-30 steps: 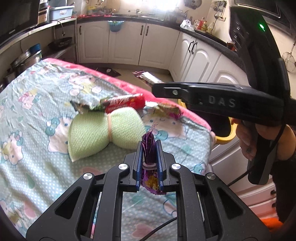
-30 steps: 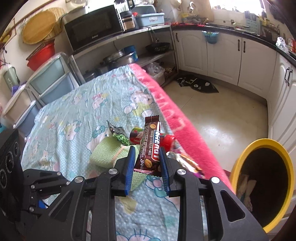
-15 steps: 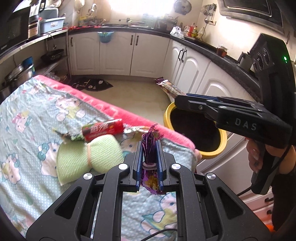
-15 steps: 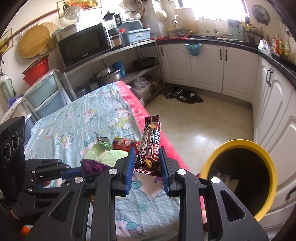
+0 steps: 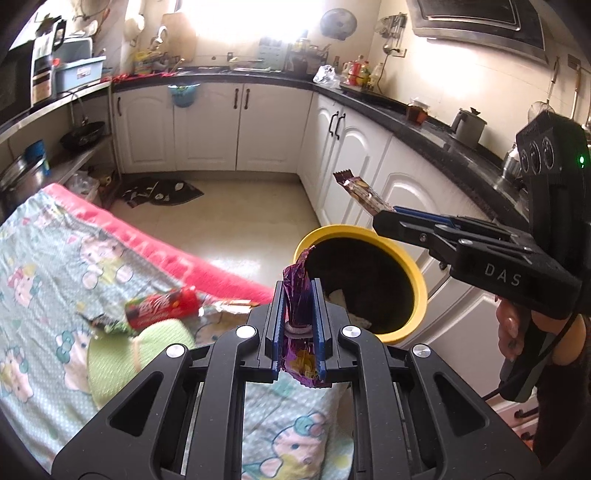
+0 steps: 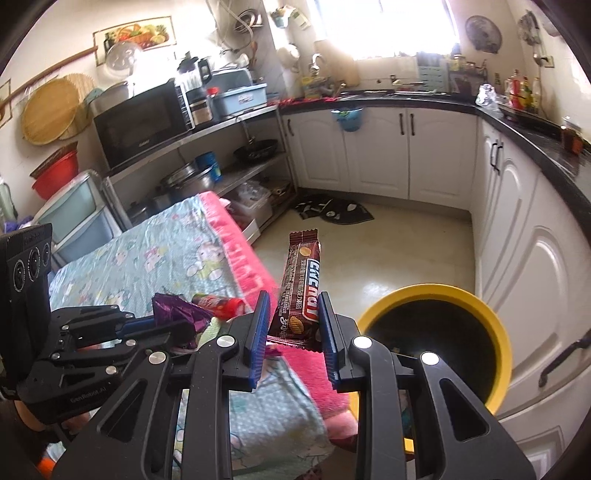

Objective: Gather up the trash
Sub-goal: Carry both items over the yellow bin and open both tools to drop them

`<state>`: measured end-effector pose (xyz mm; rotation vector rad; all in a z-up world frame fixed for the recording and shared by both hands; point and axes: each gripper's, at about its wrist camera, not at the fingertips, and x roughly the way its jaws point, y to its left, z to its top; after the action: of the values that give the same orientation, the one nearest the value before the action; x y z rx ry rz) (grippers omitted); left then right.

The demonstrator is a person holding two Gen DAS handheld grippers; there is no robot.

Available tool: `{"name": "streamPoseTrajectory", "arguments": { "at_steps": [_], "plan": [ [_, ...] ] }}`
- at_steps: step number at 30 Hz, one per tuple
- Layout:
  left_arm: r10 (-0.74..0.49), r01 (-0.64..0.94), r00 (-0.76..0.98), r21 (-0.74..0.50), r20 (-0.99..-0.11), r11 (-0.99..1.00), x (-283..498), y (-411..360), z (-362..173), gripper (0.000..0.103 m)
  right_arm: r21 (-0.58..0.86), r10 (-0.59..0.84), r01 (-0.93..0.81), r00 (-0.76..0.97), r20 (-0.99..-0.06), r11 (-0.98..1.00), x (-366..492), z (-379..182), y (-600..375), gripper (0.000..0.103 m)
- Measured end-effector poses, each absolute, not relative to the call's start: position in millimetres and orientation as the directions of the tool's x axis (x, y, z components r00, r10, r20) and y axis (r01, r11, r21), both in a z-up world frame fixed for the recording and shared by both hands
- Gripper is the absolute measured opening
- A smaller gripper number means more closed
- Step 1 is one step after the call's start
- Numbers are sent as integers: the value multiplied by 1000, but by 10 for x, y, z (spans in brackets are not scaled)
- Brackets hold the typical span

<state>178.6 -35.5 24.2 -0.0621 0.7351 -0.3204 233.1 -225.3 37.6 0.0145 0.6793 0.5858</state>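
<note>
A crumpled purple wrapper (image 5: 300, 295) is pinched in the left gripper (image 5: 298, 325); a brown snack-bar wrapper (image 6: 301, 291) is clamped upright in the right gripper (image 6: 295, 332). Both hang near the yellow-rimmed bin (image 6: 491, 317) beside the blanket-covered table (image 5: 55, 266).

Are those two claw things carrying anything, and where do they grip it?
Left gripper pinches a purple wrapper around its middle; right gripper clamps a brown snack-bar wrapper near its lower end.

White cabinets (image 5: 207, 125) under black countertops (image 6: 535, 136), cream floor (image 5: 236, 206), sunlit window (image 6: 384, 26).
</note>
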Motion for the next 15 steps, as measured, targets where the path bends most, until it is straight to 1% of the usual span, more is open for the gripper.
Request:
{"name": "streamPoseTrajectory", "arguments": {
  "at_steps": [15],
  "plan": [
    [-378, 331, 720, -190, -582, 924, 2052, -829, 507, 9, 187, 435, -404, 710, -553, 896, 2272, 476, -2836, 25]
  ]
}}
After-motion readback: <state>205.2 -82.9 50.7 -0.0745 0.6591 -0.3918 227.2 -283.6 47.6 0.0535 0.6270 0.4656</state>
